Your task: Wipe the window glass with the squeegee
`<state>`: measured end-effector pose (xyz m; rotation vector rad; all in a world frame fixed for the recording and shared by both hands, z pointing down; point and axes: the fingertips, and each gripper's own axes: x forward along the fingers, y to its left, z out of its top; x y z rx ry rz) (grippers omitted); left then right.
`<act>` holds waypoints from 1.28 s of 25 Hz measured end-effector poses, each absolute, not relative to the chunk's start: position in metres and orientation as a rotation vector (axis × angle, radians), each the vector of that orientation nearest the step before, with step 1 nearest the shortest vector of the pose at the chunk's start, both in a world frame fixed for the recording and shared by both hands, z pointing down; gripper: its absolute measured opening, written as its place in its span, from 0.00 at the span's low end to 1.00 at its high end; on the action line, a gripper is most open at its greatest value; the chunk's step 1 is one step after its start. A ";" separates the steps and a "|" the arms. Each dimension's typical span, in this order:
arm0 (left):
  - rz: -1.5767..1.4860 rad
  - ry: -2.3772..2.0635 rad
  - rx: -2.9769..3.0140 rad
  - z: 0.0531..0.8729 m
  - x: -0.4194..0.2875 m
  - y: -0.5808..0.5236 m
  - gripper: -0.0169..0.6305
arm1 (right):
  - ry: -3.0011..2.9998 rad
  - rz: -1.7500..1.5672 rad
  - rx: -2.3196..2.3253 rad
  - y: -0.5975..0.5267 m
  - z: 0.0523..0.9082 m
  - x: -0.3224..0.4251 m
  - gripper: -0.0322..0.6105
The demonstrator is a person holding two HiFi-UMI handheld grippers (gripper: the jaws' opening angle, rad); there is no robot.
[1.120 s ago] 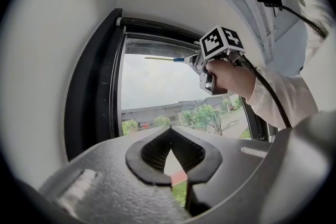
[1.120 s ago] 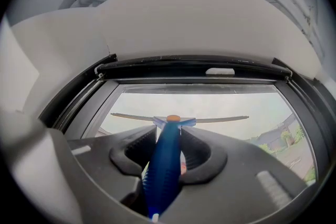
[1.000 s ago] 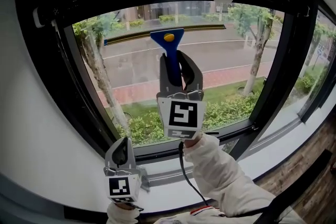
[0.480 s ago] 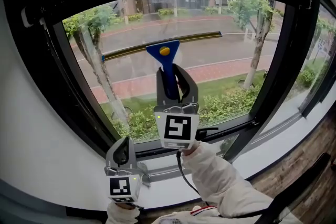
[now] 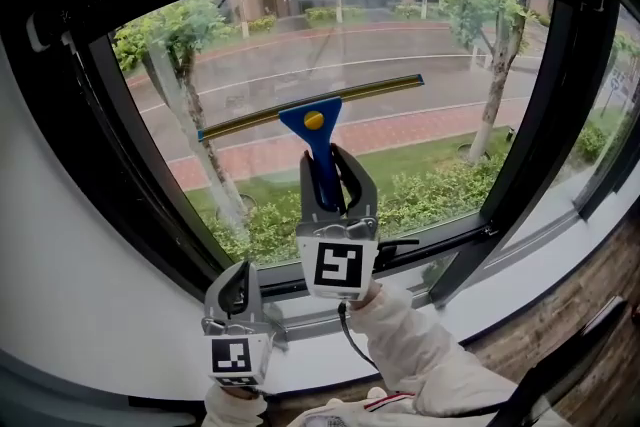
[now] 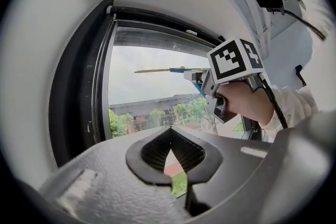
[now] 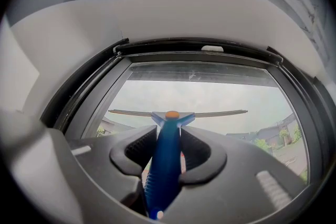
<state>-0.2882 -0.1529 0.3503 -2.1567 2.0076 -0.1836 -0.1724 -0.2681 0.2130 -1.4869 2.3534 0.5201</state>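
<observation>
A blue-handled squeegee (image 5: 318, 137) with a long yellowish blade lies against the window glass (image 5: 420, 65) about mid-height, tilted slightly up to the right. My right gripper (image 5: 326, 177) is shut on its blue handle, seen also in the right gripper view, where the squeegee (image 7: 167, 139) runs up between the jaws of the right gripper (image 7: 167, 162). My left gripper (image 5: 236, 300) hangs low by the sill, shut with nothing in it; in its own view the left gripper (image 6: 170, 162) shows jaws meeting, and the squeegee (image 6: 170, 70) shows side-on.
A thick black window frame (image 5: 120, 165) surrounds the glass, with a mullion (image 5: 545, 115) at the right and a white sill (image 5: 520, 265) below. White wall (image 5: 60, 295) lies to the left. Trees, road and hedges show outside.
The right gripper has drawn the squeegee downward on the glass, from near the top edge to about mid-height. The left gripper has stayed by the sill.
</observation>
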 end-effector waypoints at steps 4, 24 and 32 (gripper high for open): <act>-0.190 2.007 -2.164 0.354 -0.285 -0.155 0.03 | 2.381 0.518 -1.492 -0.267 0.227 -0.172 0.27; -0.204 2.022 -2.201 0.372 -0.276 -0.154 0.03 | 2.505 0.430 -1.577 -0.263 0.314 -0.164 0.27; -0.233 2.034 -2.209 0.383 -0.279 -0.150 0.03 | 2.537 0.358 -1.620 -0.264 0.350 -0.165 0.27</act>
